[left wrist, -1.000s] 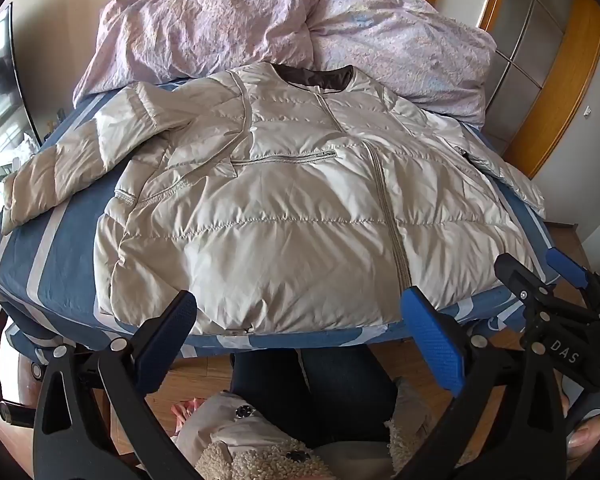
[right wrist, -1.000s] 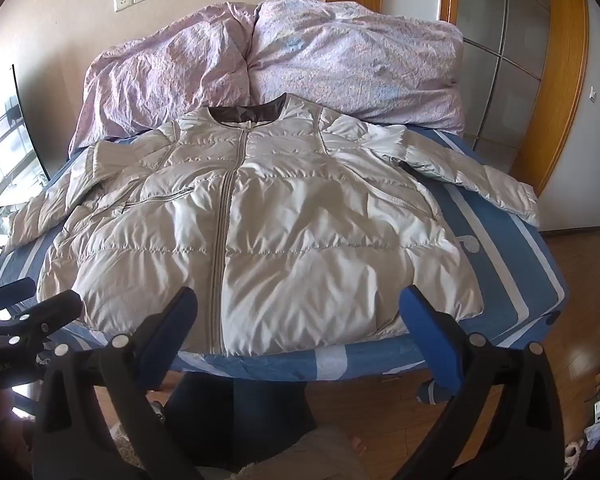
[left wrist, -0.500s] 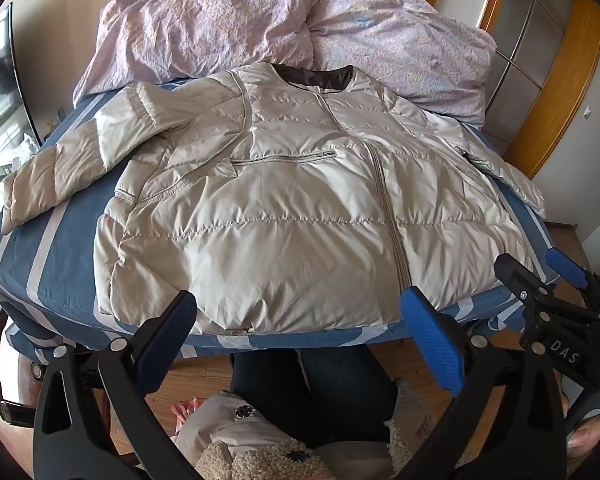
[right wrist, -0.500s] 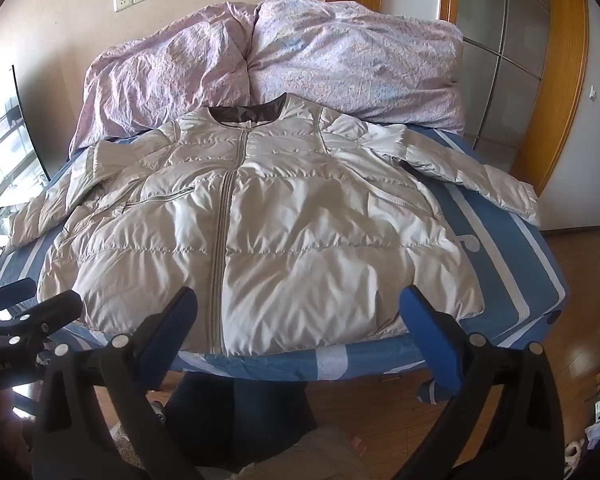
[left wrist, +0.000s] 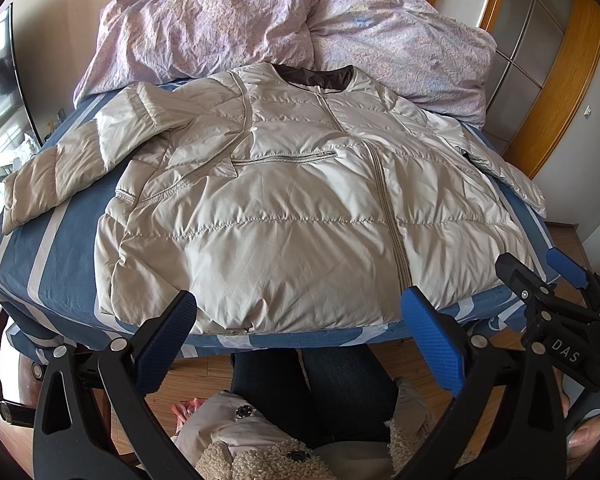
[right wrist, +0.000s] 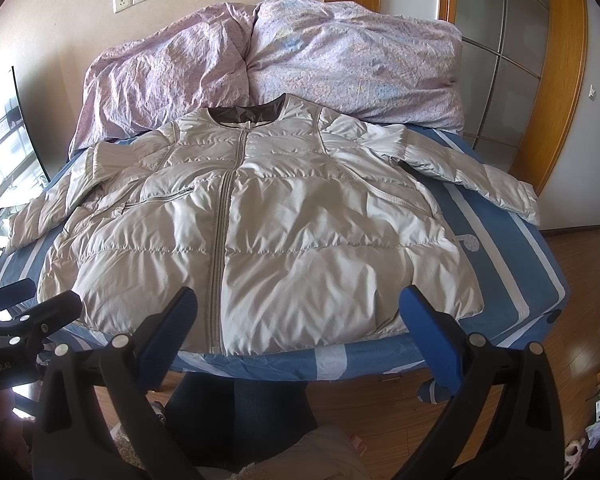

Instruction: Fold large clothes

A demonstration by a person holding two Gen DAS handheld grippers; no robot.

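A large beige quilted jacket [left wrist: 284, 216] [right wrist: 268, 232] lies flat and zipped on the blue striped bed [left wrist: 56, 256] [right wrist: 512, 248], collar away from me, both sleeves spread outward. The left sleeve [left wrist: 60, 172] reaches the bed's left edge; the right sleeve [right wrist: 480, 180] runs to the right edge. My left gripper [left wrist: 296, 328] hangs open just short of the jacket's hem, holding nothing. My right gripper [right wrist: 296, 324] is open too, over the hem near the zipper. Each gripper shows at the other view's edge: the right gripper [left wrist: 556, 292] and the left gripper [right wrist: 32, 312].
A rumpled pink duvet [left wrist: 260, 20] [right wrist: 300, 60] is piled at the head of the bed. The person's legs [left wrist: 312, 392] stand at the foot of the bed on a wooden floor [right wrist: 572, 292]. A wooden-framed door [right wrist: 512, 48] is at the right, a window at the left.
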